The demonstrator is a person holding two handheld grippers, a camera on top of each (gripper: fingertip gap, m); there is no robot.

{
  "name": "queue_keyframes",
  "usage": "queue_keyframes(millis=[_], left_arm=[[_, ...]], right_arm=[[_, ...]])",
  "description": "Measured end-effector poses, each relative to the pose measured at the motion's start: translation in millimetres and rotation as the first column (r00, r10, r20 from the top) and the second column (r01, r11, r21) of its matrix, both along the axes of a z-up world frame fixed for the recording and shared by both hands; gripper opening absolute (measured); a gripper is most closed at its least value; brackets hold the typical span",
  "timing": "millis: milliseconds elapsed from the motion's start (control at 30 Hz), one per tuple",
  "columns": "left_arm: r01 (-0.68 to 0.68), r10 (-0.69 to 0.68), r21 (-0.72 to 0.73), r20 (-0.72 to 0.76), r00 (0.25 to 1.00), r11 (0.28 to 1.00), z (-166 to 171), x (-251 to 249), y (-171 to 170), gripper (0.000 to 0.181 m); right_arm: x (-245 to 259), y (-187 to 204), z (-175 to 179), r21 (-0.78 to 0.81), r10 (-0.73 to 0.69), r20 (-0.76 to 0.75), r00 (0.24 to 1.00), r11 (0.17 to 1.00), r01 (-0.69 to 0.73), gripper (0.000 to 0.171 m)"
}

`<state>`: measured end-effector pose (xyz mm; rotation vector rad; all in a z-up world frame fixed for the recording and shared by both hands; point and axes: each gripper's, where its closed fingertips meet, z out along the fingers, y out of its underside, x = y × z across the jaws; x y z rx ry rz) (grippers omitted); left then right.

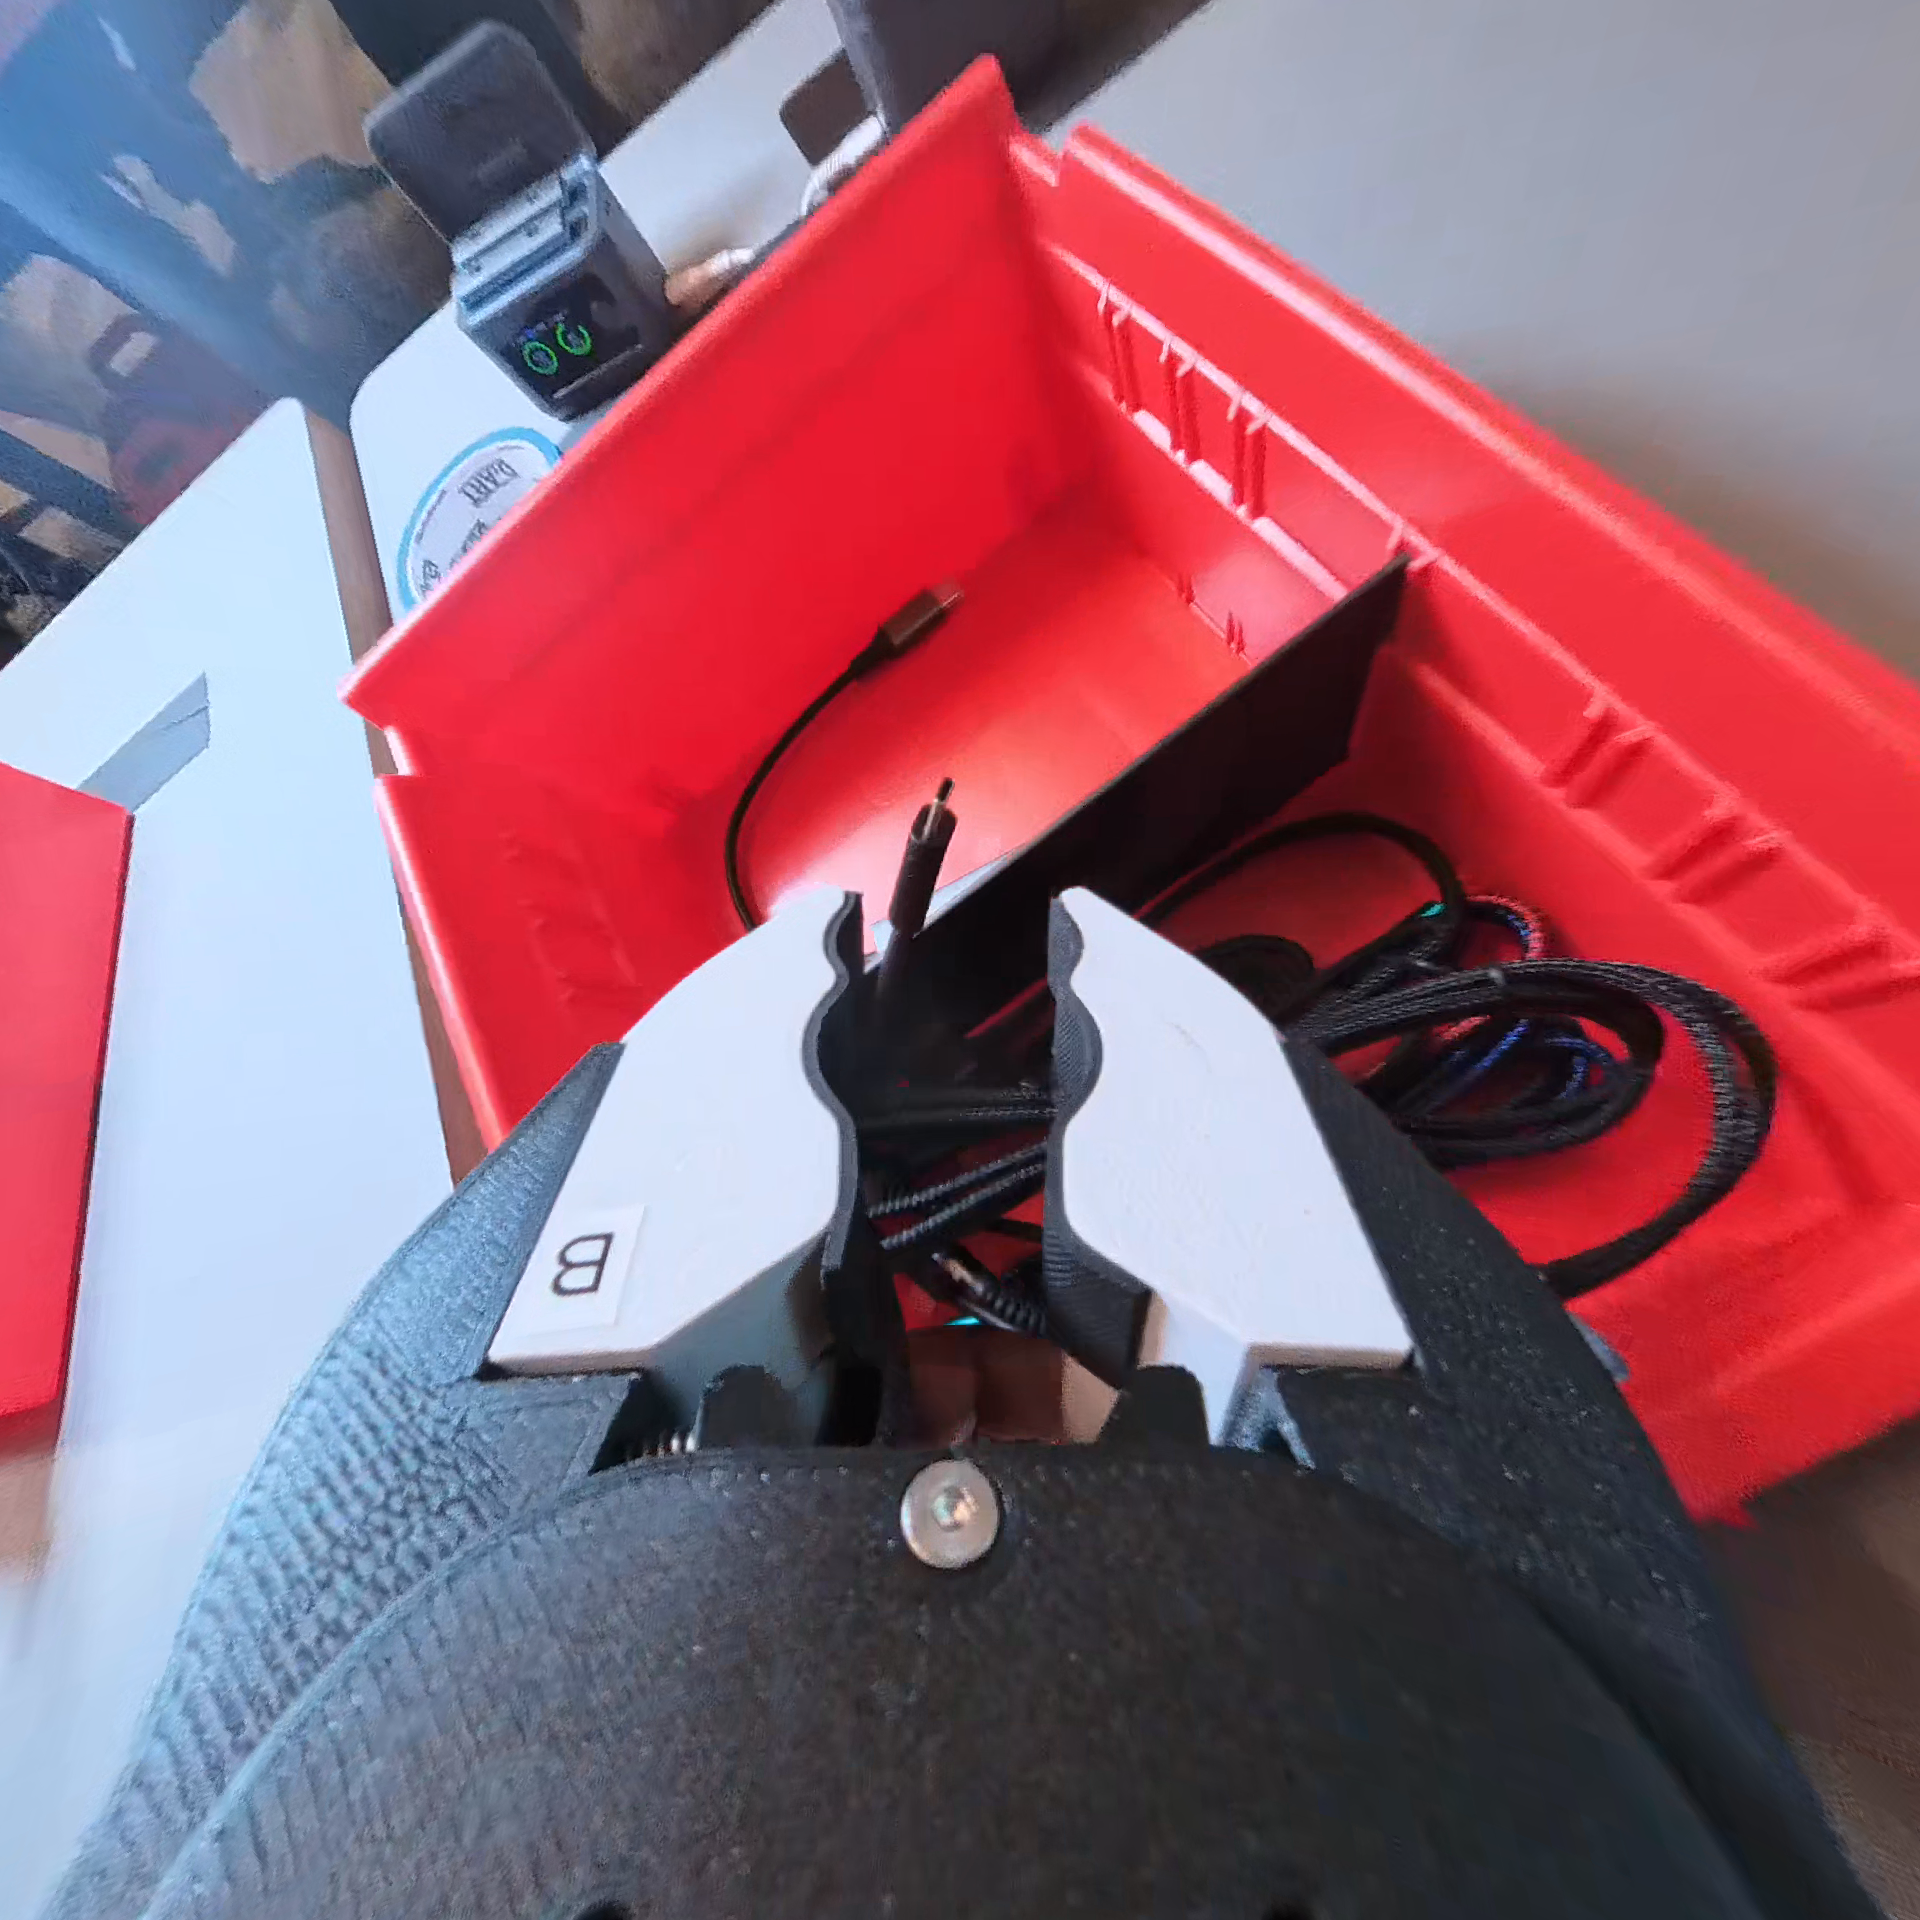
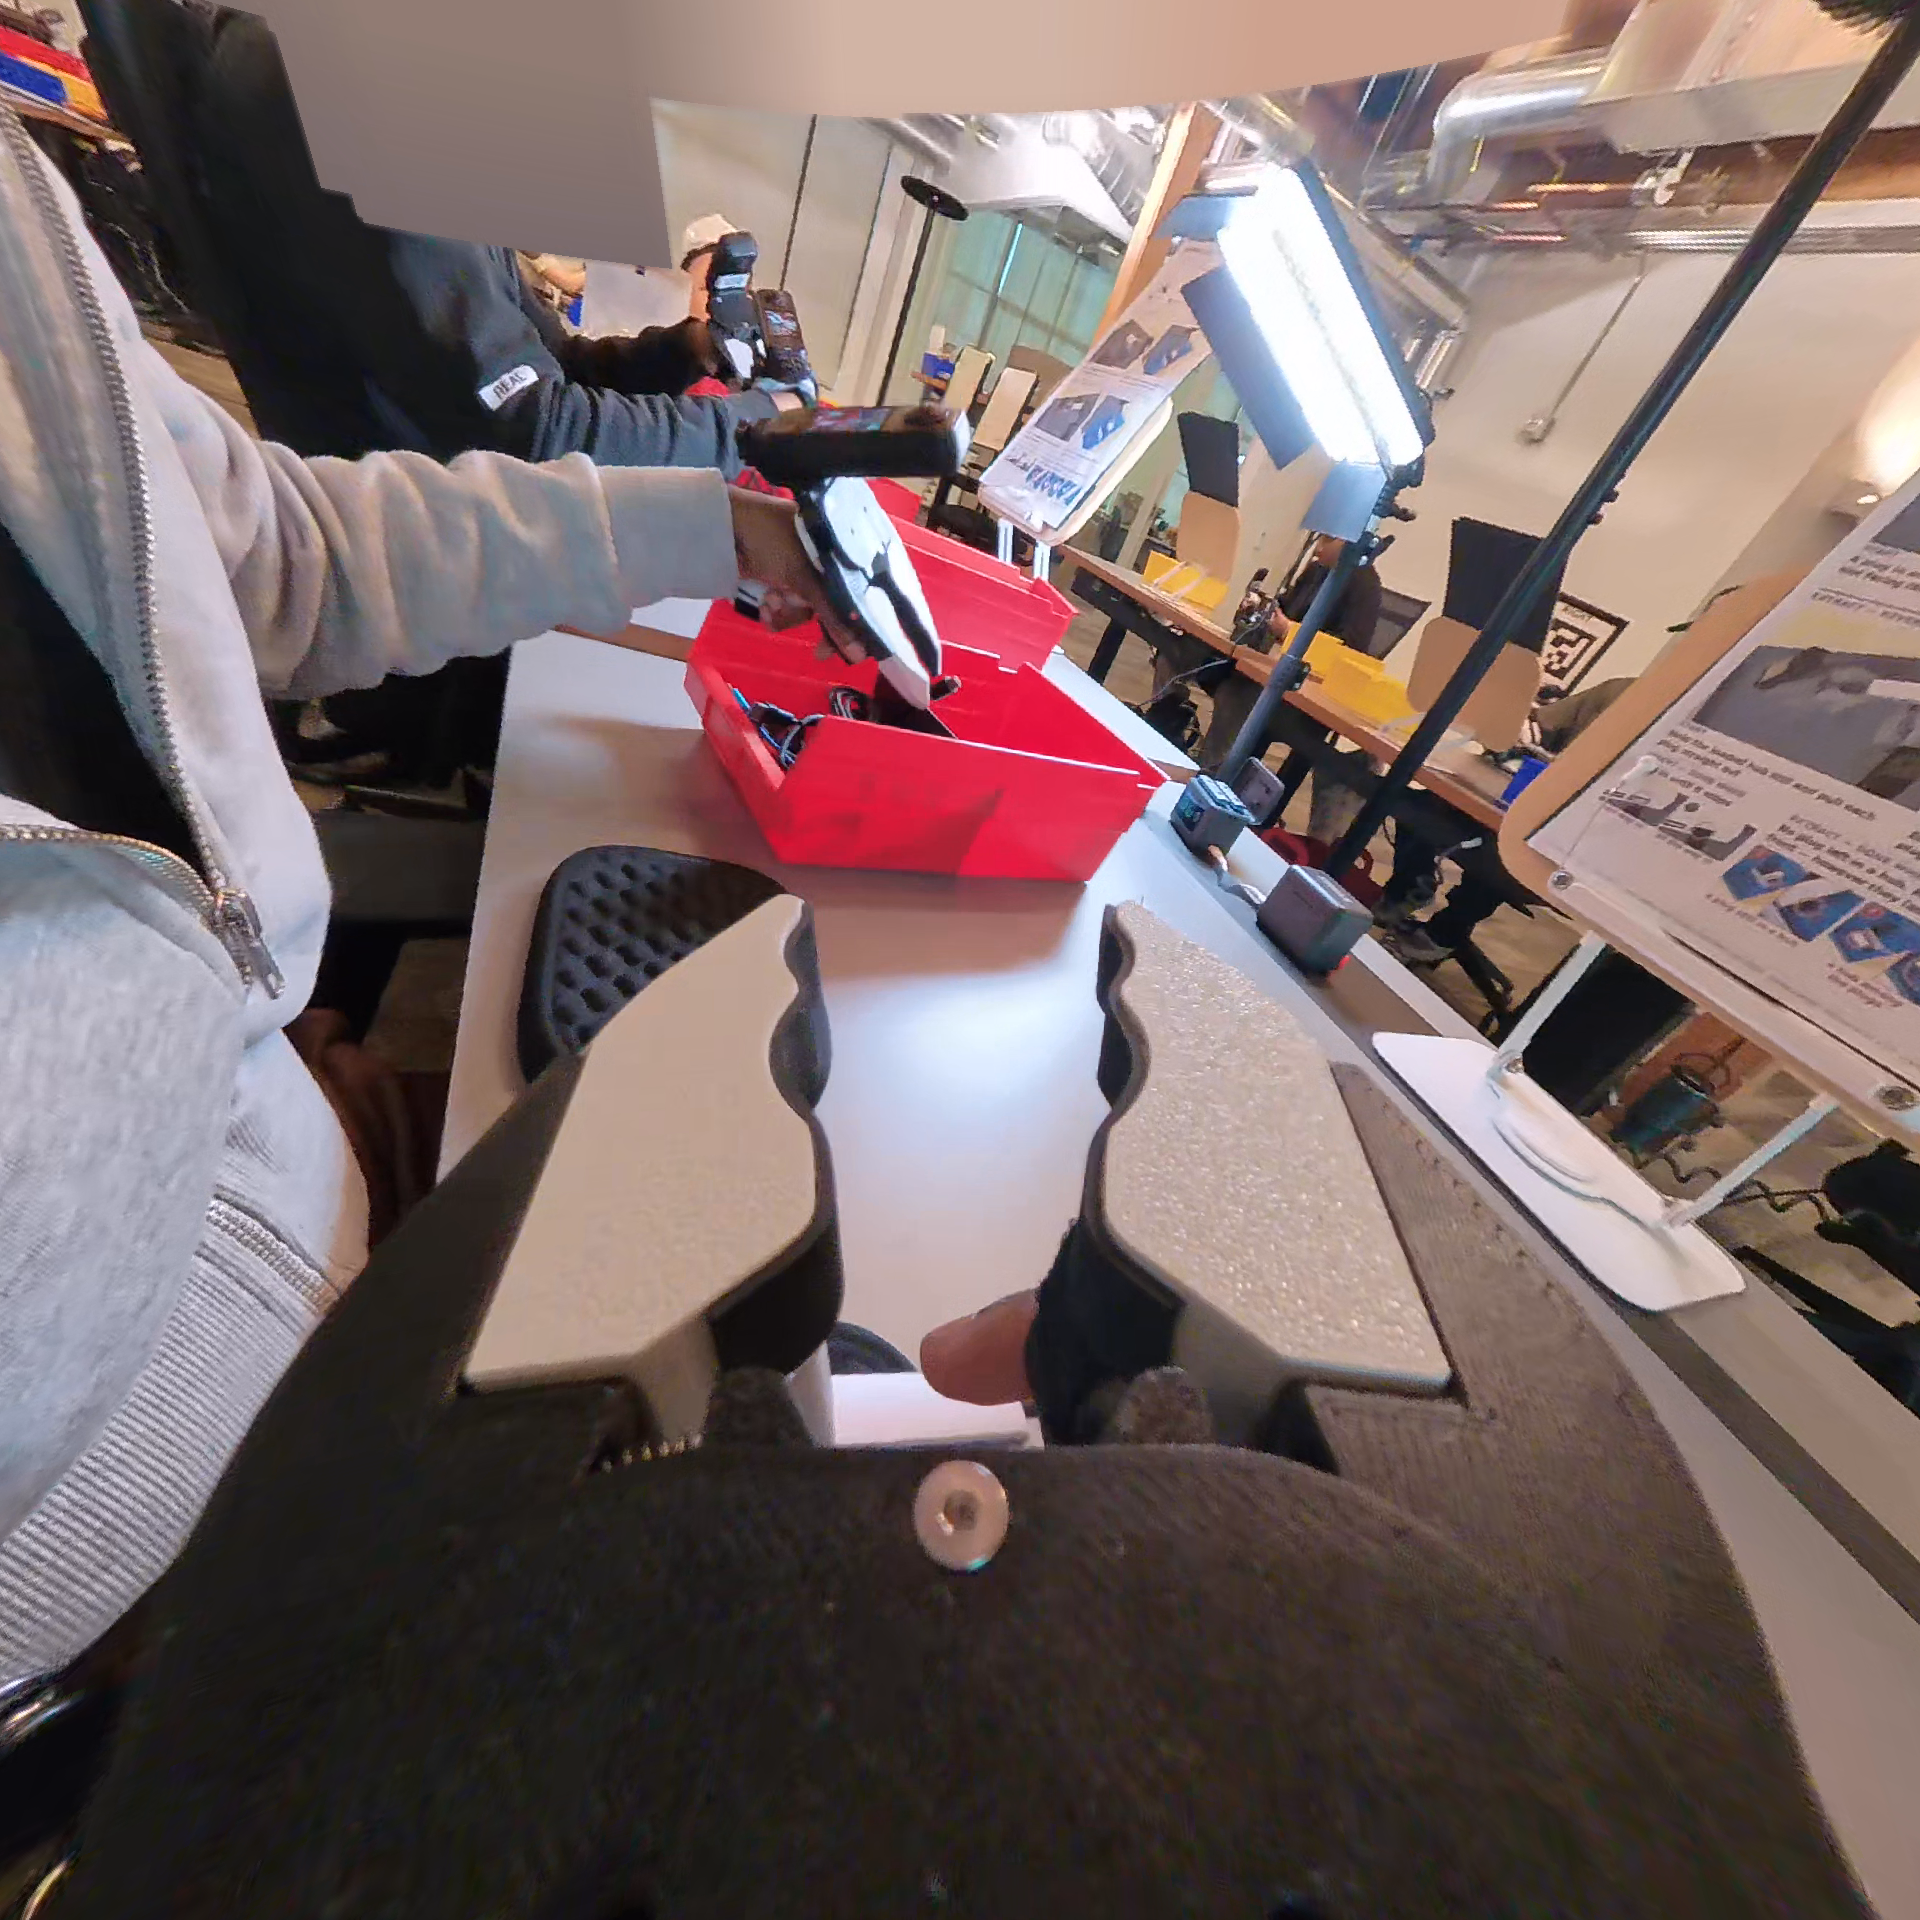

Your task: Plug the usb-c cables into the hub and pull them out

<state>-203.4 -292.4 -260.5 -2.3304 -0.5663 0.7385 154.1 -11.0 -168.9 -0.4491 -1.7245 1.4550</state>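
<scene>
In the left wrist view my left gripper hangs over a red bin split by a black divider. Its jaws stand apart. A black USB-C cable plug sticks up between them, close to the left finger, and no pad presses on it. A second cable with a brownish plug lies in the far compartment. A bundle of braided black cables fills the near compartment. I see no hub clearly. My right gripper is open and empty above the grey table, short of the bin. The left gripper also shows there, pointing down into the bin.
A small grey device with green rings stands behind the bin. A red flat thing lies at the left. In the right wrist view two grey cubes sit by the table's right edge, near an instruction board on a stand. A person's grey sleeve reaches across. The tips of one gripper are about 45 centimeters away from the tips of the other.
</scene>
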Motion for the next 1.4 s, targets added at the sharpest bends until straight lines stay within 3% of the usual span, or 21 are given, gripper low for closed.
queue_keyframes(millis=[33,100,267,500,800,1000,1067,1200,1400], left_arm=[[-0.008,0.008,-0.027,-0.010,1.000,1.000,-4.7,-4.5,-1.9,0.030],[-0.034,0.031,-0.051,-0.046,0.998,0.998,-5.3,-11.0,-6.5,0.010],[-0.051,0.053,0.021,-0.103,0.993,0.998,33.0,-9.0,-20.0,0.009],[-0.022,0.081,0.232,-0.248,0.965,0.973,118.5,5.4,-35.3,0.008],[0.008,0.151,0.305,-0.496,0.855,0.952,192.7,3.5,-39.8,0.008],[0.129,0.171,0.434,-0.586,0.792,0.892,236.5,29.8,-29.0,0.008],[0.184,0.179,0.447,-0.653,0.736,0.875,257.1,45.1,-25.7,0.008],[0.261,0.192,0.375,-0.825,0.531,0.890,292.2,83.2,-14.4,0.008],[0.339,0.037,0.160,-0.939,0.342,0.927,278.2,165.7,50.3,0.007]], right_arm=[[0.0,2.8,-0.1,0.004,-0.012,-0.003,1.000,1.000,0.012,0.051],[1.0,8.6,1.2,0.002,-0.032,-0.010,0.999,0.999,0.032,0.050],[5.0,19.2,9.4,-0.042,-0.055,-0.048,0.997,0.998,0.053,0.046],[5.5,19.4,11.4,-0.042,-0.067,-0.071,0.995,0.997,0.064,0.043],[9.2,16.4,17.8,-0.024,-0.076,-0.101,0.992,0.997,0.074,0.039],[6.6,14.8,16.2,-0.027,-0.076,-0.080,0.994,0.997,0.074,0.039],[5.3,13.6,14.3,-0.035,-0.072,-0.064,0.995,0.997,0.070,0.039],[1.6,10.4,12.1,-0.056,-0.071,-0.041,0.997,0.996,0.069,0.037],[-17.5,2.7,13.3,-0.177,-0.130,0.087,0.988,0.974,0.143,0.030]])
